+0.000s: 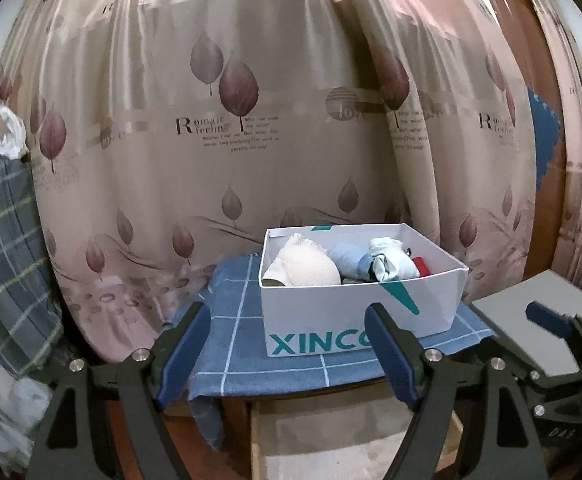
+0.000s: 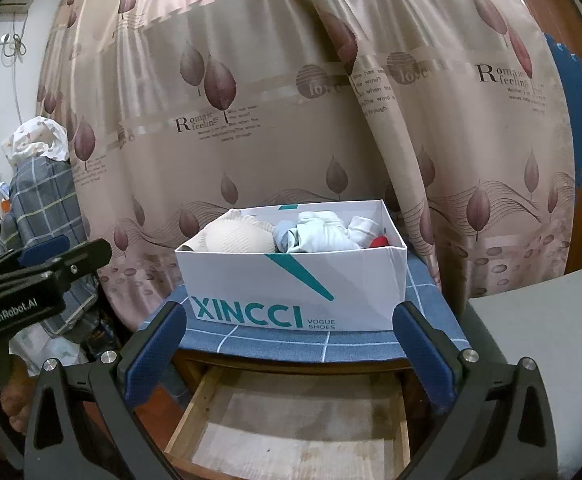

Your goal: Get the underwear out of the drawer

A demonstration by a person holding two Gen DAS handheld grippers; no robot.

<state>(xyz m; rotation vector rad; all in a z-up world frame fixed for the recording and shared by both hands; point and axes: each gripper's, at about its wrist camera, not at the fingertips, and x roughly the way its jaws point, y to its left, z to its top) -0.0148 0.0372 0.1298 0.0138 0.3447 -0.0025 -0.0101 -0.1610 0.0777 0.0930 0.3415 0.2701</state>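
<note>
A white shoe box (image 1: 331,308) (image 2: 251,276) stands on a blue checked cloth (image 1: 227,344) (image 2: 275,340) above an open wooden drawer (image 1: 255,440) (image 2: 189,408). Only a pale liner shows in the visible part of the drawer. The box holds a cream bra (image 1: 307,264) (image 2: 235,238), a light blue garment (image 1: 349,258) (image 2: 315,236), a white garment (image 1: 391,260) (image 2: 363,228) and a small red item (image 1: 422,266) (image 2: 379,242). My left gripper (image 1: 287,312) (image 2: 51,256) hangs open before the box, nothing between its fingers. My right gripper (image 2: 289,310) (image 1: 551,320) is also open and empty, over the drawer.
A pink leaf-print curtain (image 1: 251,140) hangs right behind the box. A pile of checked bedding (image 1: 7,240) (image 2: 43,200) stands at the left. A grey flat surface (image 1: 539,292) (image 2: 531,340) lies at the right, and a blue foam mat (image 1: 547,140) leans by the wooden wall.
</note>
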